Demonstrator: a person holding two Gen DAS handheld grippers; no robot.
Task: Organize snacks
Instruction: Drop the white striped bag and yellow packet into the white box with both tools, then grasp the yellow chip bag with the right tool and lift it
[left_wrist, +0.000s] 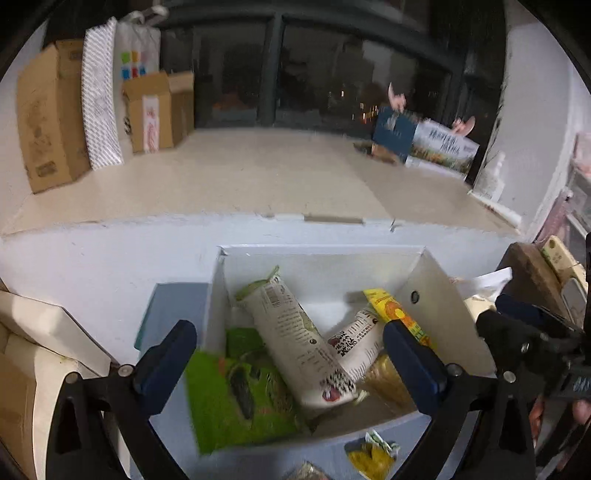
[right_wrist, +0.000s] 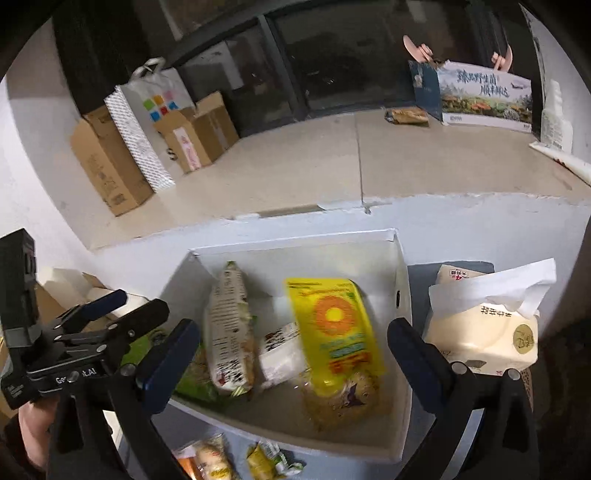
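Left gripper: blue-padded jaws spread wide, nothing between the pads, poised over the near edge of a white box. Right gripper: jaws likewise spread wide and empty, over the same box from its other side. Box contents, lying loose and overlapping: one green packet at the left near corner; one long white packet with printed text, laid diagonally across the green one; one shorter white packet beside it; one yellow packet with an orange sun disc, resting on a clear bag of brown pieces. Outside the box, on the pale blue counter at the near edge: small yellow sachet and further small snacks, partly cut off by the frame. Tissue pack, cream, one sheet raised, just right of the box. Background: cardboard cartons against the wall, dark window behind.
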